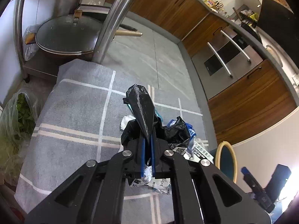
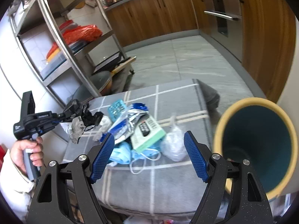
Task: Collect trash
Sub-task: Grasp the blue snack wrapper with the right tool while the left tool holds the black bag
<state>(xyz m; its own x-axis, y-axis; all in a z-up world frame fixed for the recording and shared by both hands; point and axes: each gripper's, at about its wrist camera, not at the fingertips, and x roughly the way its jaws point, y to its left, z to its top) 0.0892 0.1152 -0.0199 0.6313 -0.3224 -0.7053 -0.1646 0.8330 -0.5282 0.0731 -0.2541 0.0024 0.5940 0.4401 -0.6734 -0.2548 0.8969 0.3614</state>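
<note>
My left gripper [image 1: 148,141] is shut on a crumpled black plastic bag [image 1: 142,110] and holds it above the grey checked cloth [image 1: 74,115]; it also shows in the right wrist view [image 2: 74,110], with a white printed wrapper [image 2: 75,128] hanging below it. My right gripper [image 2: 149,149] is open and empty, hovering over a trash pile: blue face masks [image 2: 129,155], a green box [image 2: 147,132], a clear bag [image 2: 173,143], a silver pouch [image 2: 130,123]. A teal bin with a cream rim [image 2: 257,143] stands at the right.
A steel shelf rack [image 2: 74,43] stands at the left, with a lidded pan [image 1: 69,35] on its bottom shelf. Wooden cabinets [image 1: 252,100] and an oven [image 1: 228,56] line the far side. A bag of greens [image 1: 16,119] sits left of the cloth.
</note>
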